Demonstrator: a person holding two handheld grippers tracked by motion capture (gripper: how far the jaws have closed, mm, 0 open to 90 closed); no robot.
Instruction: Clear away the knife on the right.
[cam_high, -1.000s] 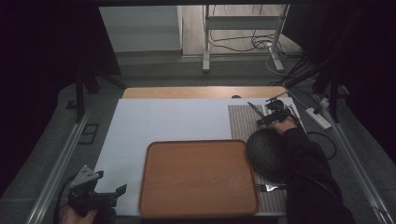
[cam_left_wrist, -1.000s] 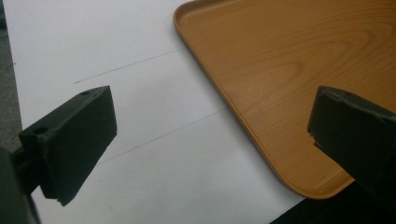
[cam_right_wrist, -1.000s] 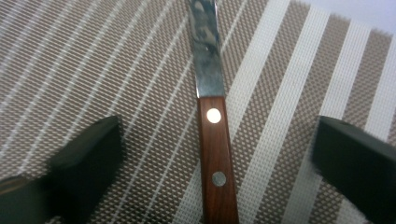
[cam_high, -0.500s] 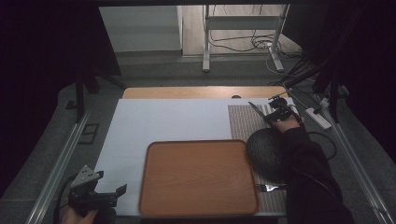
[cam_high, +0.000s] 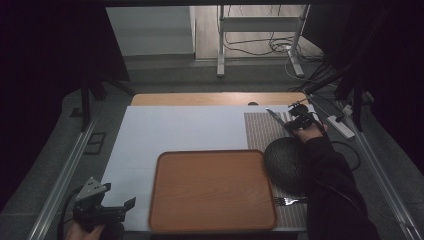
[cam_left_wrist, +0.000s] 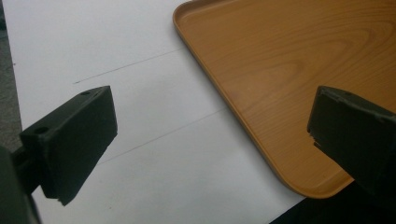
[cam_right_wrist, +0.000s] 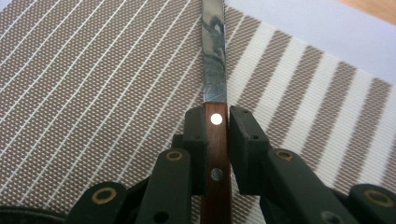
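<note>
The right gripper is closed on a knife, its jaws clamped on either side of the wooden, riveted handle just behind the point where the blade begins. The blade projects straight ahead over the striped placemat; whether the tip touches the mat cannot be told. Gripping the handle near the blade looks chosen to keep the knife from swinging while it is carried. In the high view this gripper sits at the far right corner of the placemat, the knife pointing away toward the far left. A dark round plate lies on the mat nearer the person, and a fork lies at the mat's near end, beside the wooden tray. The layout suggests a place setting under arrangement, with the knife the piece now in hand. The left gripper rests at the near left corner of the white table, jaws spread wide and holding nothing, near the tray corner, seemingly parked clear of the work.
</note>
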